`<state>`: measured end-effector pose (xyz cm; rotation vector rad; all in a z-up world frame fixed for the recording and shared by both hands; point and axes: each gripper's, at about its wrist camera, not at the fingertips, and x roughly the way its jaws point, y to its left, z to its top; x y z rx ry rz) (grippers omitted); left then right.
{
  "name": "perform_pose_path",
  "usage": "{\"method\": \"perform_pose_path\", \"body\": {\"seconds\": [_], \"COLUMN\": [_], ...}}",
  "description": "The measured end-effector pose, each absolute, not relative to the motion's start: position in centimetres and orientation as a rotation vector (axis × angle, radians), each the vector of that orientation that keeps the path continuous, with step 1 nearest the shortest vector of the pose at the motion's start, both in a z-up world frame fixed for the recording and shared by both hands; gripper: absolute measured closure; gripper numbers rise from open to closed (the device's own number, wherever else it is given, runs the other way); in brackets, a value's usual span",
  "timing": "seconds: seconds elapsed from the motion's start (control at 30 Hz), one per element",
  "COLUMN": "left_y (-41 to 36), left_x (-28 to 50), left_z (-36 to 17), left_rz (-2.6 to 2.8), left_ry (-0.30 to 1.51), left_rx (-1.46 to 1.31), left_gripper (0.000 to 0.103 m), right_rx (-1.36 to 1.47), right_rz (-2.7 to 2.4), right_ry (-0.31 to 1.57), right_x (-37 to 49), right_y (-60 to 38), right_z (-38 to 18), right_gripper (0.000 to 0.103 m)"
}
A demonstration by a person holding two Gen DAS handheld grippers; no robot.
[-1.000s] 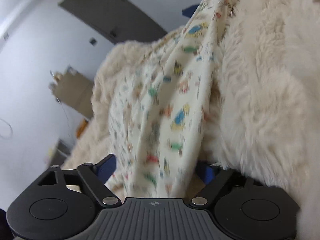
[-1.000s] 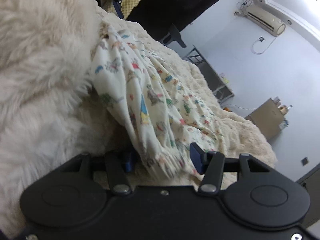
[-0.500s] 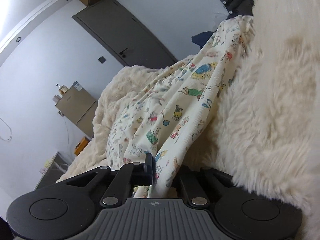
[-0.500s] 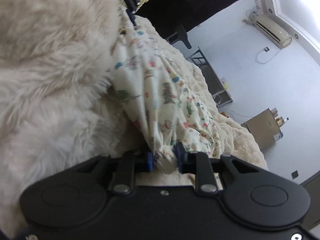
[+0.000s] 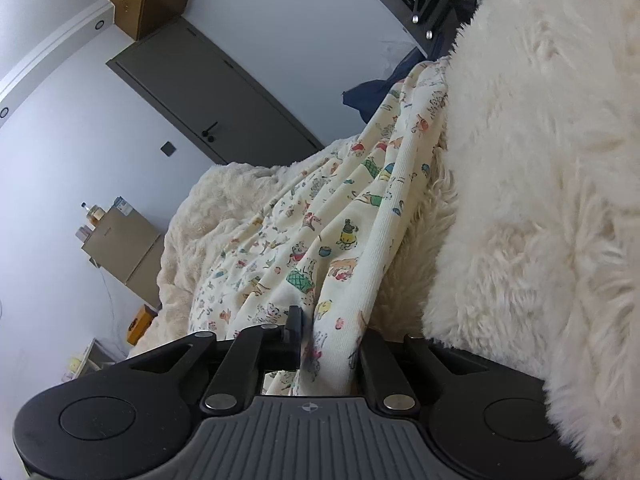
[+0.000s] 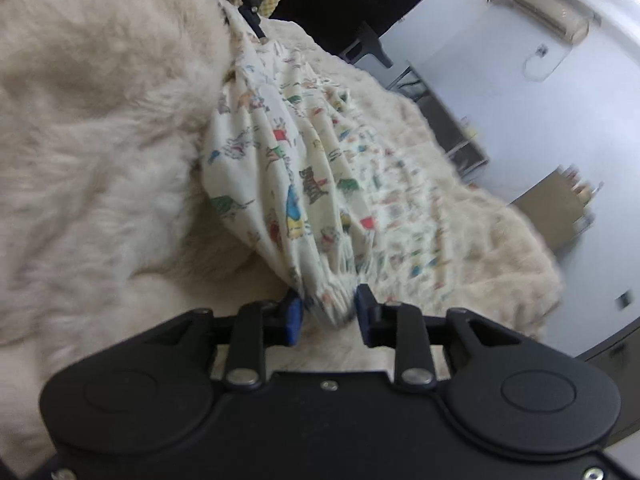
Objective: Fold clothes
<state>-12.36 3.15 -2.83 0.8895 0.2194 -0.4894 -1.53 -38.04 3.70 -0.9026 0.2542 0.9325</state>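
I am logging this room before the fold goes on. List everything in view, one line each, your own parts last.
printed garment: one, cream with coloured figures, stretched over the bed between both tongs
plush blanket: one, cream, covering the bed
fluffy fur: one mass, white, close beside the garment
door: one, grey, far wall
cardboard box: one, brown, by the wall, bottles on top
air conditioner: one, white, high on the wall
left tongs: black, shut on the garment
right tongs: black with blue pads, opening, bunched garment between them
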Motion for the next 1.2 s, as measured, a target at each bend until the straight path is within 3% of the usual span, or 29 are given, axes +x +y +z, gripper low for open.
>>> {"method": "perform_pose_path", "body": {"seconds": [0.07, 0.23, 0.5, 0.63, 0.7, 0.8, 0.87, 1.07, 1.2], "left_y": [3.1, 2.9, 3.0, 3.1, 3.1, 3.1, 3.0, 2.6, 2.7], "left_x": [-12.1, -11.3, -10.9, -11.2, -11.2, -11.3, -11.2, -11.1, -11.0], "left_z": [-3.0, -3.1, -3.4, -3.5, -3.5, -3.6, -3.6, -3.4, -3.4], "left_rz": [-0.495, -0.491, -0.495, -0.492, -0.492, -0.495, -0.496, -0.489, -0.484], "left_ry": [0.225, 0.23, 0.235, 0.235, 0.236, 0.24, 0.244, 0.251, 0.252], "left_rx": [0.879, 0.886, 0.887, 0.891, 0.891, 0.888, 0.89, 0.915, 0.904], "left_gripper": [0.096, 0.092, 0.091, 0.09, 0.09, 0.09, 0.09, 0.089, 0.087], "right_rx": [-0.792, -0.291, 0.428, 0.599, 0.632, 0.624, 0.598, 0.499, 0.174], "right_rz": [0.932, 0.9, 0.711, 0.602, 0.574, 0.551, 0.528, 0.45, 0.412], "right_ry": [0.252, 0.258, 0.626, 0.759, 0.803, 0.846, 0.833, 0.751, 0.736], "right_x": [-1.1, 3.4, 19.3, 25.0, 26.6, 28.0, 28.1, 26.6, 23.4], "right_y": [-39.8, -44.4, -44.8, -44.1, -43.3, -41.5, -41.0, -41.2, -39.3], "right_z": [5.0, 7.9, 2.9, -1.6, -3.3, -5.1, -5.3, -3.7, -1.5], "right_gripper": [0.043, 0.032, 0.033, 0.042, 0.046, 0.064, 0.086, 0.085, 0.061]}}
